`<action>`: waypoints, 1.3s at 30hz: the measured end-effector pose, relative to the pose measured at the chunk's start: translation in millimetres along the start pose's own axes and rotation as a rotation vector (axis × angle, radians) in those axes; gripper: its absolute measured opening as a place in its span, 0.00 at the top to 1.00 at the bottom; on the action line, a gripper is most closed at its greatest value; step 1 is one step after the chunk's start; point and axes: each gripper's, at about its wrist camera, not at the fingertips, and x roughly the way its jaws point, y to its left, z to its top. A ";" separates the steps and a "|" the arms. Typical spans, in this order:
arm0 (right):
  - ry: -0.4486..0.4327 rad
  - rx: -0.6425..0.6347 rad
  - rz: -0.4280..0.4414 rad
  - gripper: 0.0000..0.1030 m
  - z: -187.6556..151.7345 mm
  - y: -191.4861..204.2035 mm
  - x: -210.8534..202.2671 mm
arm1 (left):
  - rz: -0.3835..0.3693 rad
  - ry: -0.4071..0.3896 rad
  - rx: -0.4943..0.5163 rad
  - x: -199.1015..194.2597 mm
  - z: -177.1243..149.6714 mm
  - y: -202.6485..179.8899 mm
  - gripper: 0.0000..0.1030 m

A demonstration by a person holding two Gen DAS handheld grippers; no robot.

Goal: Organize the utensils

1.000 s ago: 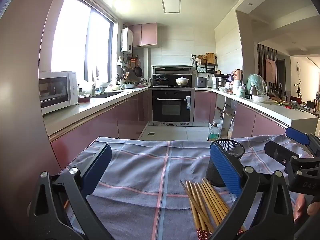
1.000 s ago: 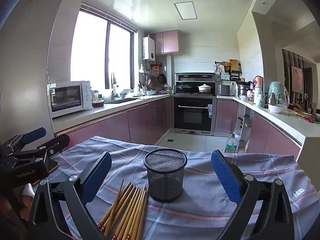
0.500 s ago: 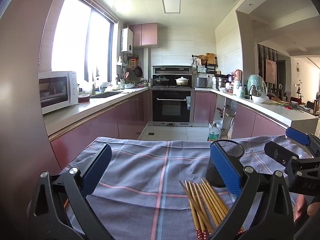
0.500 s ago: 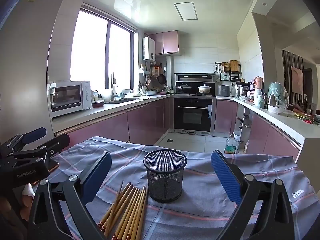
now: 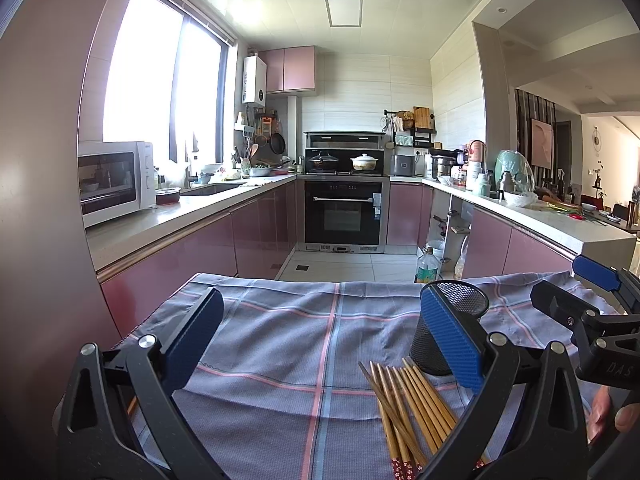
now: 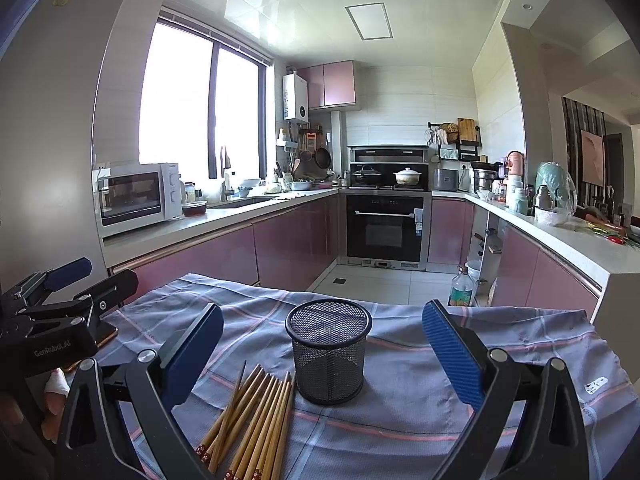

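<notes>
So the chopsticks [image 6: 252,420] are lying in a loose fan on the plaid cloth [image 6: 420,400], tips pointing toward the black mesh cup [image 6: 328,350], which stands upright just beside them, the nearest tips almost at its base. Nothing's in the cup yet as far as I can see, so the job looks basically unstarted. Biggest worry for me is the pile itself: the sticks overlap and one thin one crosses the others at an angle, so pinching one probably drags or rolls its neighbours, and they're round and slick enough to squirt out of the pads. The cup looks light and it's sitting on soft fabric, so bumping the rim with a stick going in at a slant could tip it or shove it along. The cloth is wrinkled and hangs over the far edge of the tabletop [image 5: 280,280], so snagging it could pull everything with it, and a rolling stick could go off onto the kitchen floor. The right gripper [image 6: 320,360] has its jaws spread wide, holding nothing, lined up with the cup between them from its own view. The left gripper [image 5: 320,344] is also wide apart and empty, hanging over bare cloth with the chopsticks and cup off to its right. Both are close together over a small area, so they could knock each other if both go for the pile at once.
</notes>
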 end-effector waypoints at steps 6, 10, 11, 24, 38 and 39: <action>-0.001 0.001 0.003 0.07 0.0 -0.6 0.3 | 0.000 0.000 0.001 0.7 -0.7 -0.4 0.06; -0.001 0.003 0.005 0.07 -0.3 -2.0 1.0 | -0.001 0.001 0.000 0.6 -0.6 -0.1 0.06; -0.001 0.003 0.003 0.07 -0.2 -2.1 1.5 | -0.002 0.001 -0.001 0.6 -0.7 -0.2 0.06; -0.005 0.006 0.005 0.07 -1.2 -2.5 -0.4 | -0.001 0.001 -0.002 0.4 -0.7 -0.2 0.06; -0.002 0.009 0.006 0.07 -1.9 -2.7 0.4 | -0.003 0.005 -0.002 -0.5 -1.7 -2.7 0.06; -0.003 0.009 0.006 0.07 -2.1 -2.6 0.5 | -0.003 0.006 -0.002 -0.3 -2.1 -3.2 0.06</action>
